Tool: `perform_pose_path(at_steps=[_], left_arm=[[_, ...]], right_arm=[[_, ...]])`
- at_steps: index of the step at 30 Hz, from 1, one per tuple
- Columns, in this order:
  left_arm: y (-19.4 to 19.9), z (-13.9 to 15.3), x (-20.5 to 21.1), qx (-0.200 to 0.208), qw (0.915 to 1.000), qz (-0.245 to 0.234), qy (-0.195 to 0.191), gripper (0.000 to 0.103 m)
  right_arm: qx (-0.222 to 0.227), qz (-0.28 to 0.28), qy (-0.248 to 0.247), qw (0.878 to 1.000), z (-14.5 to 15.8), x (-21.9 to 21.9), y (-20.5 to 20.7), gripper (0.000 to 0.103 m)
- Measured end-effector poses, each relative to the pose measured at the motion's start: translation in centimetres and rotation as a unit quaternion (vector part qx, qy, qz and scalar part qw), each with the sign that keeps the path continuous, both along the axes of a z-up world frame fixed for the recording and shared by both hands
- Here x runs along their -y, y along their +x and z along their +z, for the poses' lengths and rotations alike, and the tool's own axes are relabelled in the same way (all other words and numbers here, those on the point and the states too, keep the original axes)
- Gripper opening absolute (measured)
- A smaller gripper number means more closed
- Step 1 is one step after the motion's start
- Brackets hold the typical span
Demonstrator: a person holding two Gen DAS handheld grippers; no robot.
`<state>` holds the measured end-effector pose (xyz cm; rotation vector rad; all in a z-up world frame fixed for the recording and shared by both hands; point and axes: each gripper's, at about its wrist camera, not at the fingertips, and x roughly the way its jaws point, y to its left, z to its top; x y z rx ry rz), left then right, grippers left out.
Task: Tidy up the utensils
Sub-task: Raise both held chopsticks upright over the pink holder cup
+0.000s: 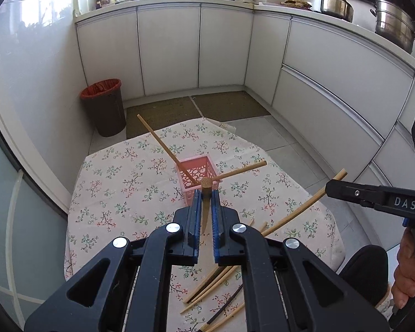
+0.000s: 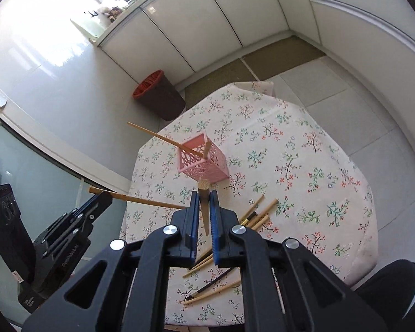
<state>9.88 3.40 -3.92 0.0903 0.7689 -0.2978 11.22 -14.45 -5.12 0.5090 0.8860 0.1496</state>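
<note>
Left gripper (image 1: 206,193), black plastic frame with blue ribbed pads, clenched on a single pale bamboo chopstick (image 1: 205,207); the stick's round cut end pokes up past the fingertips, its taper running back between the jaws. Right gripper (image 2: 204,193), same build, likewise clamped on a second bamboo chopstick (image 2: 204,210), blunt end forward, thin tip hanging between the pads. In the left view the right gripper's stick shows as a long, slightly bowed length (image 1: 304,207) crossing in from the right. Just ahead of both fingertips: a small square pink plastic basket (image 1: 197,177) with round perforations in its walls, standing upright on the table. Two bamboo chopsticks already sit in it, one leaning far out to the left (image 1: 163,145), one slanting low to the right (image 1: 240,170); they cross at the basket mouth. Table covered by a cream cotton cloth (image 2: 304,166) printed with small red and green sprigs, a little rumpled at the far edge. Near side of the cloth, partly hidden under the gripper frames: a loose scatter of bamboo chopsticks (image 2: 258,213) and at least one dark, black-lacquered chopstick (image 2: 213,283), lying at mixed angles, some overlapping. Beyond the table, a brown plastic bin with a red liner (image 1: 103,108) on the tiled floor, against white glossy cabinet doors (image 1: 168,47). Steel kettle (image 1: 336,2) and steel stockpot (image 1: 395,25) on the counter to the right.
</note>
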Motion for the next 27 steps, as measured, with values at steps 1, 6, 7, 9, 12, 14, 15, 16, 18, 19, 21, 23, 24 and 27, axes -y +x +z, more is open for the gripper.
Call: perform_pose_path(at_steps=[1, 6, 7, 9, 12, 14, 15, 16, 18, 19, 21, 23, 24, 27], left_arm=[[-0.1, 0.4, 0.0, 0.005, 1.0000, 0.003, -0.003, 0.006], [-0.2, 2.6, 0.2, 0.030, 0.9994, 0.012, -0.010, 0.006], [-0.2, 3.1, 0.3, 0.035, 0.9992, 0.013, -0.011, 0.006], [-0.2, 4.1, 0.4, 0.046, 0.9988, 0.013, -0.010, 0.006], [0.2, 5.7, 0.8, 0.063, 0.9978, 0.016, -0.007, 0.006], [0.7, 6.5, 1.0, 0.071, 0.9973, 0.018, -0.008, 0.006], [0.9, 7.0, 1.2, 0.076, 0.9969, 0.021, -0.009, 0.006], [1.2, 7.3, 1.3, 0.079, 0.9965, 0.023, -0.010, 0.006], [1.8, 8.1, 1.4, 0.089, 0.9956, 0.027, -0.015, 0.006], [2.2, 8.5, 1.5, 0.093, 0.9950, 0.030, -0.018, 0.006], [3.2, 9.0, 1.7, 0.098, 0.9943, 0.037, -0.021, 0.006], [4.4, 9.1, 2.0, 0.094, 0.9945, 0.041, -0.021, 0.006], [5.0, 9.0, 2.1, 0.093, 0.9944, 0.045, -0.022, 0.006], [6.9, 8.4, 2.4, 0.086, 0.9945, 0.056, -0.023, 0.006]], right_arm=[[0.007, 0.001, -0.002, 1.000, 0.9, 0.1, 0.0, 0.008], [0.051, 0.000, -0.005, 0.999, 5.4, 0.9, 0.3, 0.008], [0.061, -0.002, -0.006, 0.998, 6.2, 1.1, 0.3, 0.008], [0.079, -0.003, -0.008, 0.997, 7.8, 1.4, 0.5, 0.008], [0.109, -0.009, -0.014, 0.994, 10.0, 1.7, 1.0, 0.008], [0.123, -0.013, -0.015, 0.992, 11.0, 1.8, 1.6, 0.008], [0.128, -0.014, -0.015, 0.992, 11.3, 1.8, 1.9, 0.008], [0.133, -0.017, -0.016, 0.991, 11.7, 1.9, 2.3, 0.008], [0.139, -0.019, -0.019, 0.990, 12.2, 1.8, 3.2, 0.008], [0.143, -0.019, -0.020, 0.989, 12.4, 1.8, 3.7, 0.008], [0.147, -0.021, -0.023, 0.989, 12.5, 1.8, 4.9, 0.008], [0.150, -0.021, -0.028, 0.988, 12.7, 1.7, 6.1, 0.008], [0.151, -0.021, -0.034, 0.988, 12.8, 1.5, 6.8, 0.008], [0.149, -0.019, -0.048, 0.988, 12.3, 1.0, 8.9, 0.008]])
